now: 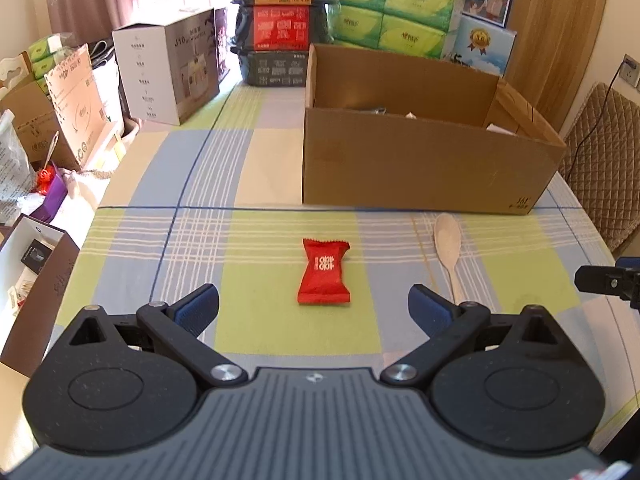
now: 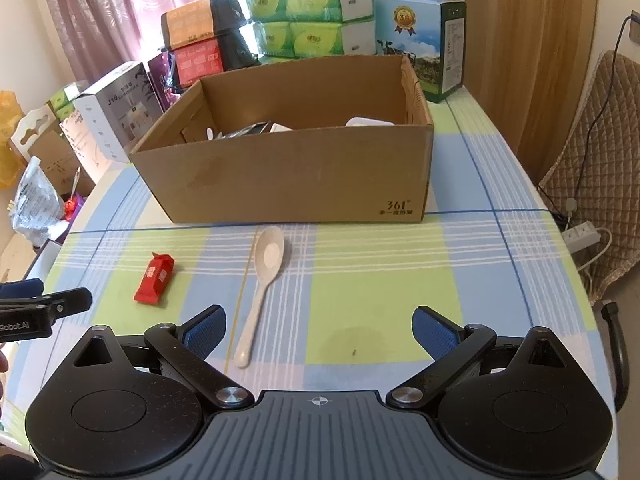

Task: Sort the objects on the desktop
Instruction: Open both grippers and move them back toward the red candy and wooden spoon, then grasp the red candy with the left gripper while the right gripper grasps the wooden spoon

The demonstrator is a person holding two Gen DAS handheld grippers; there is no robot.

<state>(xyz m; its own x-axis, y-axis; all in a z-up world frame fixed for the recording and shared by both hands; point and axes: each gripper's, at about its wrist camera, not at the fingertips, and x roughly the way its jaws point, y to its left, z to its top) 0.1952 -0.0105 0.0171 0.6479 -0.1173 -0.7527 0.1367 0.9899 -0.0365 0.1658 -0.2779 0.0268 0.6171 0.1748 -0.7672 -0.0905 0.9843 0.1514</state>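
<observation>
A red snack packet (image 1: pixel 324 273) lies flat on the checked tablecloth, just ahead of my open left gripper (image 1: pixel 314 304) and between its fingers' line. To its right rests a pale plastic spoon (image 1: pixel 448 256), bowl pointing at the cardboard box (image 1: pixel 420 172). From the right wrist view the spoon (image 2: pixel 262 284) lies left of centre, its handle end near the left fingertip of my open right gripper (image 2: pixel 320 328). The packet (image 2: pixel 155 278) sits further left. The box (image 2: pixel 288 184) stands open behind them with a few items inside. Nothing is held by either gripper.
Stacked tissue packs (image 1: pixel 396 12), snack boxes (image 1: pixel 282 20) and a white carton (image 1: pixel 168 68) line the table's far edge. Open boxes and bags crowd the left side (image 1: pixel 36 160). A padded chair (image 2: pixel 592 184) and a power strip (image 2: pixel 580 236) are at the right.
</observation>
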